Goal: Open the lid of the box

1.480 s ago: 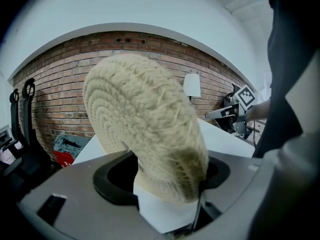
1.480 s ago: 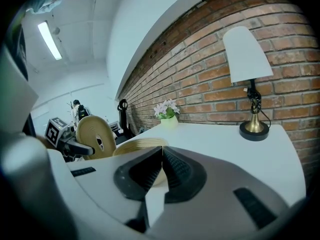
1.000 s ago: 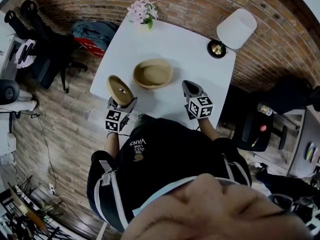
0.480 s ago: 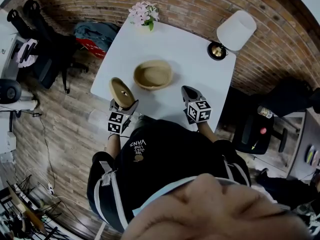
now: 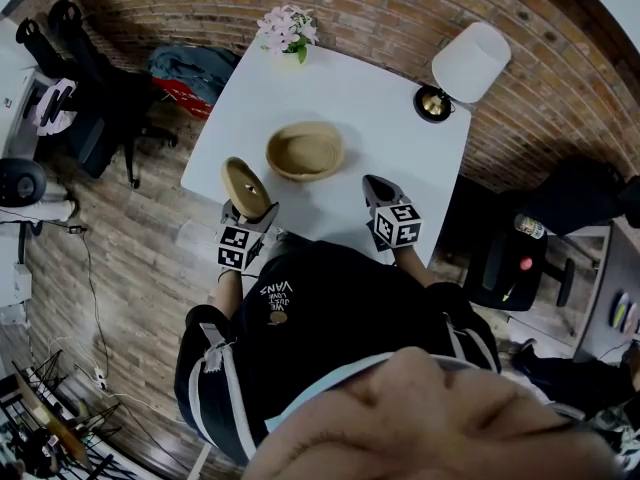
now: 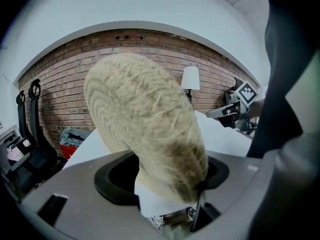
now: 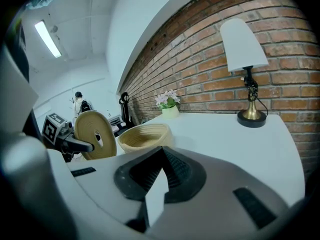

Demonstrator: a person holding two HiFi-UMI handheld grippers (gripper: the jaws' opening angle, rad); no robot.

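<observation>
We are holding the woven lid (image 5: 243, 186) in the left tool (image 5: 248, 208), which is gripping it by its rim so that it is standing tilted, clear of the box (image 5: 305, 149) and at about eight o'clock from it. The box is sitting open near the middle of the table (image 5: 380, 98). The right tool (image 5: 374, 184) is hovering clenched and empty at about four o'clock from the box. We are judging the opening done; the next move is calling for laying the lid on bare table, then releasing it.
</observation>
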